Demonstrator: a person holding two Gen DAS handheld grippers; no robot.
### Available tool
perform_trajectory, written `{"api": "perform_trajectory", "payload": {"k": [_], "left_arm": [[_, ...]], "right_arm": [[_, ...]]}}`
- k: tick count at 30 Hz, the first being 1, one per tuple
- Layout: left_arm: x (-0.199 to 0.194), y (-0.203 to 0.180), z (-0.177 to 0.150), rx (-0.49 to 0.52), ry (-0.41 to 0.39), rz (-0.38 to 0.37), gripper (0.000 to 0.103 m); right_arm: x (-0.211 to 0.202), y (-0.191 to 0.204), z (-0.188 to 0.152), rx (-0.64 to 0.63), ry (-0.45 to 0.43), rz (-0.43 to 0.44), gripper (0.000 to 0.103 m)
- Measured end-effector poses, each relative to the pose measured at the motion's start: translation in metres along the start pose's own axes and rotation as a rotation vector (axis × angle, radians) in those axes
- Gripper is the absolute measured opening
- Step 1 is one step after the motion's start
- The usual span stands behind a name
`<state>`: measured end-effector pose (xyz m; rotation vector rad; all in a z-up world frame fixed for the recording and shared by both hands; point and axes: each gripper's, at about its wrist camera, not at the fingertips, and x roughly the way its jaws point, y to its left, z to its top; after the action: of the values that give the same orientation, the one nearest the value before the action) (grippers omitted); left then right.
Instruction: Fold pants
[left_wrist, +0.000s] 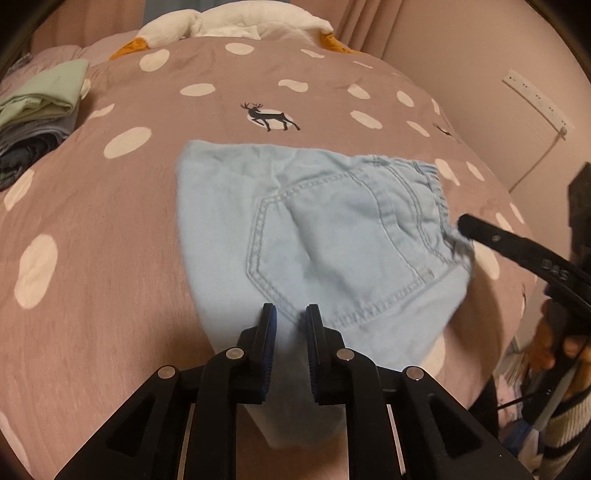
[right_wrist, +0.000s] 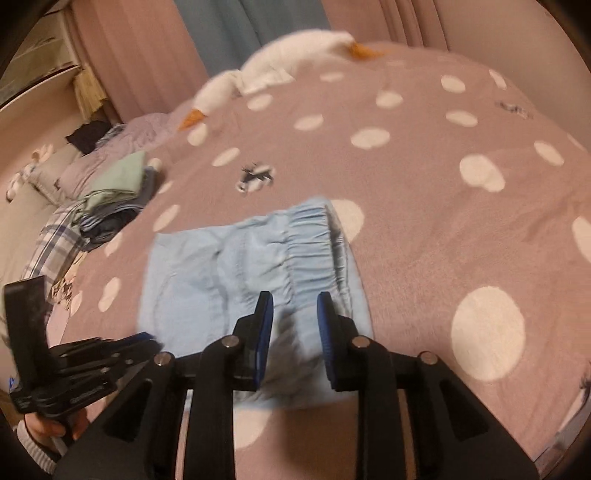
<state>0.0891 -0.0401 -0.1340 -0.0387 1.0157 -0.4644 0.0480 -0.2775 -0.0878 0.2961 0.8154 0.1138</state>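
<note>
Light blue pants (left_wrist: 332, 229) lie folded into a compact rectangle on the dotted pink bed cover (left_wrist: 110, 221), back pocket up and elastic waistband to the right. My left gripper (left_wrist: 290, 317) hovers over their near edge, jaws a narrow gap apart with nothing pinched. In the right wrist view the pants (right_wrist: 207, 280) lie below my right gripper (right_wrist: 294, 306), which is open over the waistband and holds no cloth. One of the right gripper's fingers (left_wrist: 480, 236) reaches in by the waistband corner. The left gripper (right_wrist: 147, 339) shows blurred at the lower left.
A stack of folded clothes (left_wrist: 40, 110) sits at the left of the bed, also seen as the stack (right_wrist: 114, 192). A white goose plush (left_wrist: 236, 22) lies at the far end. Curtains and a wall with a socket strip (left_wrist: 535, 99) stand behind. A person's hand (right_wrist: 48, 424) holds the left gripper.
</note>
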Motion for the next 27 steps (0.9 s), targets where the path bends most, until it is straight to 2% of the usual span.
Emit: {"api": "perform_trajectory", "payload": {"k": [2,4,7,9,11,12,13,15,16,17,19,21,24,27], "left_arm": [[-0.002,-0.001,-0.006,0.003,-0.005,-0.002,0.013],[-0.004,-0.002,-0.010,-0.005,-0.012,-0.004,0.013],[-0.008,-0.001,-0.017,-0.021,-0.030,-0.006,0.013],[-0.012,0.000,-0.022,-0.030,-0.039,-0.007,0.013],[-0.020,0.002,-0.025,-0.044,-0.047,-0.015,0.013],[-0.024,0.003,-0.026,-0.053,-0.053,-0.020,0.013],[-0.030,0.006,-0.027,-0.066,-0.063,-0.026,0.015],[-0.040,0.013,-0.031,-0.099,-0.079,-0.022,0.040],[-0.043,0.017,-0.032,-0.117,-0.088,-0.022,0.063],[-0.046,0.022,-0.034,-0.138,-0.100,-0.024,0.071],[-0.046,0.035,-0.034,-0.184,-0.110,-0.022,0.071],[-0.040,0.047,-0.032,-0.244,-0.093,-0.022,0.071],[-0.032,0.060,-0.026,-0.319,-0.083,-0.100,0.071],[-0.022,0.064,-0.020,-0.364,-0.069,-0.161,0.071]], "right_arm": [[0.004,0.009,-0.010,-0.042,0.028,0.006,0.026],[0.021,0.014,-0.020,-0.116,0.076,-0.054,0.026],[0.025,0.018,-0.029,-0.188,0.061,-0.079,0.026],[0.021,0.019,-0.028,-0.192,0.070,-0.084,0.026],[0.010,0.013,-0.026,-0.146,0.066,-0.053,0.030],[0.003,0.008,-0.025,-0.111,0.051,-0.026,0.037],[-0.008,0.000,-0.025,-0.062,0.030,0.007,0.047],[-0.023,-0.016,-0.027,0.018,-0.003,0.057,0.059],[-0.031,-0.027,-0.028,0.067,-0.015,0.083,0.062],[-0.034,-0.035,-0.029,0.103,-0.015,0.095,0.063],[-0.033,-0.054,-0.031,0.187,0.006,0.105,0.067],[-0.025,-0.071,-0.034,0.268,0.047,0.121,0.068],[-0.018,-0.076,-0.038,0.326,0.078,0.187,0.069],[-0.009,-0.071,-0.038,0.335,0.102,0.198,0.069]]}}
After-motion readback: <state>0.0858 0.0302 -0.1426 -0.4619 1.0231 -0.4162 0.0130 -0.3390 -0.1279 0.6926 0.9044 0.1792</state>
